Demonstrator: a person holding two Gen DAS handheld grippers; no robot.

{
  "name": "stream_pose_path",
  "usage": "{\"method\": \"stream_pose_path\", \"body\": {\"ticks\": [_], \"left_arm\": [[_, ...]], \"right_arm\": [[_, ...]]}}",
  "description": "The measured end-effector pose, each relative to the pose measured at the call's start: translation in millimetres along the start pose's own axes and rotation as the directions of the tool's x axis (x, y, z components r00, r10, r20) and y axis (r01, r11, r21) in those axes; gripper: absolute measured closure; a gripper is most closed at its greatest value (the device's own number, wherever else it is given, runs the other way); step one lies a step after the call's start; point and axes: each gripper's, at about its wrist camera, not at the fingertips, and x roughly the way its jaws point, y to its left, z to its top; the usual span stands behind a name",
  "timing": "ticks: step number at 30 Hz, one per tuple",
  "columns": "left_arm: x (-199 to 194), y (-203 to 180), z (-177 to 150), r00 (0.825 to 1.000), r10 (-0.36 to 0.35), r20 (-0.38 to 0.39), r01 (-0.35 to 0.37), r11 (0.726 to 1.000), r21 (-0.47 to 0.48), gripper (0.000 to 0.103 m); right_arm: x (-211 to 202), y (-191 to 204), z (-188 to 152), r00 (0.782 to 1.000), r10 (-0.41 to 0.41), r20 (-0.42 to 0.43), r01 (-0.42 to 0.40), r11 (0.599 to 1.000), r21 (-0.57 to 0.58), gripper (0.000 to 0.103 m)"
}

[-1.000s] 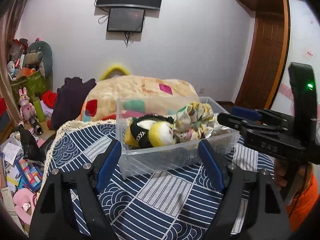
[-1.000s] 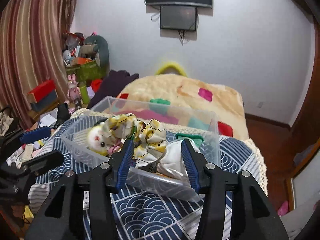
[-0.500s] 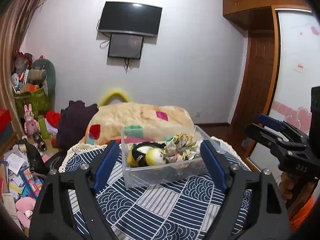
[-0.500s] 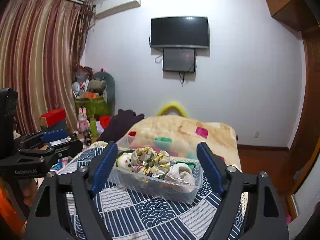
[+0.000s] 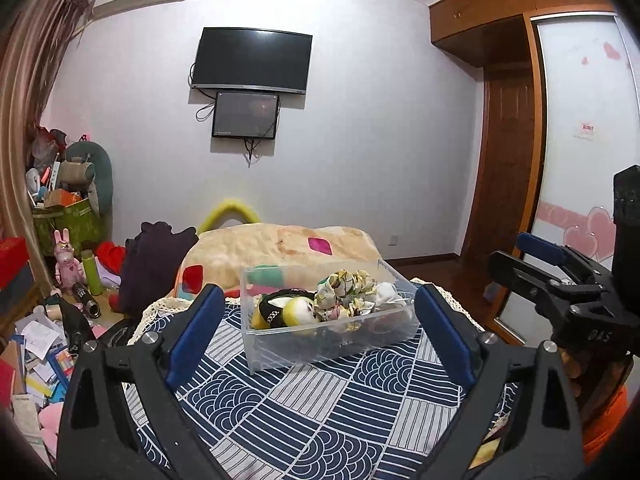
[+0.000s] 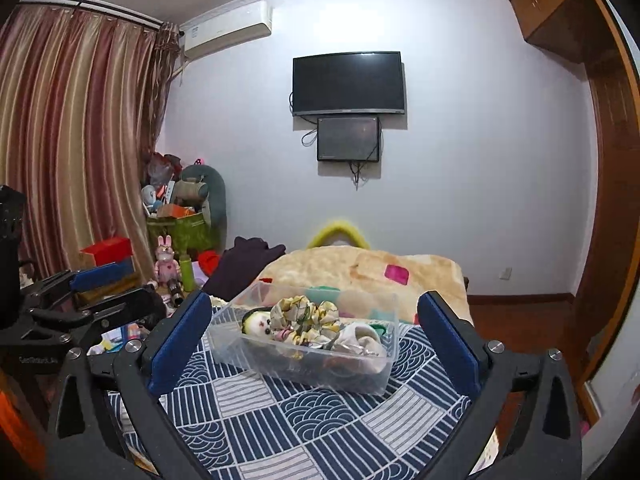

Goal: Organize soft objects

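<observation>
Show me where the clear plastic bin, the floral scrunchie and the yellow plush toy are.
clear plastic bin [image 5: 320,350]: left wrist view, front wall.
floral scrunchie [image 5: 344,292]: left wrist view, middle of its folds.
yellow plush toy [image 5: 298,314]: left wrist view, its pale yellow body.

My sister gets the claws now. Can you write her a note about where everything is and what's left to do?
Left claw: open, holding nothing, raised in front of the table.
Right claw: open, holding nothing, raised too.
The clear bin sits on the blue patterned tablecloth.
Inside it: a yellow and black stuffed toy, a flowery cloth and a white cloth.
Done: these soft things are in the bin.
Left: no other soft things show on the tablecloth; probably nothing, but check around it.
</observation>
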Motion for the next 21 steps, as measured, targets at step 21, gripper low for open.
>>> {"method": "stream_pose_path", "body": {"ticks": [21], "left_arm": [[1.3,1.2,-4.2,1.0,0.0,-0.004,0.0,1.0,-0.006,0.004]], "right_arm": [[-5.4,0.7,-7.5,1.0,0.01,-0.012,-0.01,1.0,0.007,0.0]]}}
